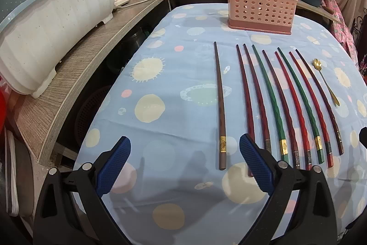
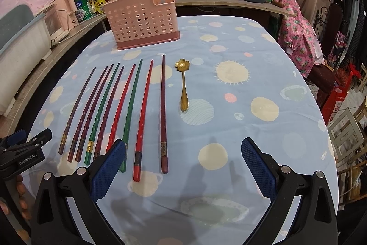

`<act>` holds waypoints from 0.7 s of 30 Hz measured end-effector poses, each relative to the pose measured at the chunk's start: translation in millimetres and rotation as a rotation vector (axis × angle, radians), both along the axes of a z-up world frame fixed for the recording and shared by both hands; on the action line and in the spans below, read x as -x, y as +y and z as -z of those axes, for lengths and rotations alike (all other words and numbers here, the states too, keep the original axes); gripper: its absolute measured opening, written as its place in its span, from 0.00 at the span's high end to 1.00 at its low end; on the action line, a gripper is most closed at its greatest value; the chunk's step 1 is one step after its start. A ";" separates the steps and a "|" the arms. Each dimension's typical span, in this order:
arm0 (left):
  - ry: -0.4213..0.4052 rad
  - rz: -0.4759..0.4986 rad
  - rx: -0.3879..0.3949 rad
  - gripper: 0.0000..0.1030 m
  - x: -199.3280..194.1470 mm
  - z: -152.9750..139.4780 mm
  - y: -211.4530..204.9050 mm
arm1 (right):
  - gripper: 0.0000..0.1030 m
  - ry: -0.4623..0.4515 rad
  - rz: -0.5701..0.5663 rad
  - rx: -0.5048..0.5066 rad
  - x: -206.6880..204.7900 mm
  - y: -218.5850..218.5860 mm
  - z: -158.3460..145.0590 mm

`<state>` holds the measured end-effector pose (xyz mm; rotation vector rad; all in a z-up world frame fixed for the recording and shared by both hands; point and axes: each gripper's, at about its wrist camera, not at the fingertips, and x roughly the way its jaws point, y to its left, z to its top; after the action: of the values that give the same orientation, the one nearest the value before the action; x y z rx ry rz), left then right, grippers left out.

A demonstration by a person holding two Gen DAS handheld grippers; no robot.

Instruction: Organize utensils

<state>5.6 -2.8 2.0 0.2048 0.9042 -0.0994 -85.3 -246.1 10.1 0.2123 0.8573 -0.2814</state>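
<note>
Chopsticks (image 1: 270, 102) lie in a row on the table (image 2: 263, 141), which has a blue cloth with pale round spots. Nine sticks lie side by side, thin tips toward the far edge and thick ends toward the near edge. They are brown, dark red, bright red and green. One brown stick (image 1: 219, 105) lies a little apart, nearest the left edge.

Behind them, near the far edge, stands a pink basket (image 2: 144, 22) full of round holes. It is upright.

The left gripper (image 1: 183, 164) is above the near edge, its blue fingers (image 1: 113, 164) spread wide with nothing between them. The lone brown stick's thick end shows in the gap. The right gripper (image 2: 183, 164) is wide open too, and holds nothing. A bit of a hand (image 2: 21, 190) shows at the left side of the right view.

A small gold spoon (image 2: 183, 84) lies just right of the sticks, its flower-shaped bowl pointing to the far edge.
</note>
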 end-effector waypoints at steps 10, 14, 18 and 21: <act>-0.003 0.006 0.007 0.11 5.1 -0.2 5.2 | 0.07 -0.009 -0.006 0.003 -0.3 8.2 -3.4; -0.003 0.005 0.008 0.11 5.4 -2.1 6.4 | 0.07 -0.013 -0.006 0.002 1.6 8.7 -4.1; -0.004 0.006 0.010 0.11 7.3 -0.4 5.8 | 0.07 -0.016 -0.008 0.003 3.4 9.3 -5.2; -0.004 0.007 0.010 0.11 9.7 -0.2 6.6 | 0.07 -0.019 -0.010 0.003 5.0 10.7 -6.3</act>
<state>-4.1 3.8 2.3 0.1984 0.8993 -0.1101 -90.3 -235.4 16.3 0.2077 0.8388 -0.2705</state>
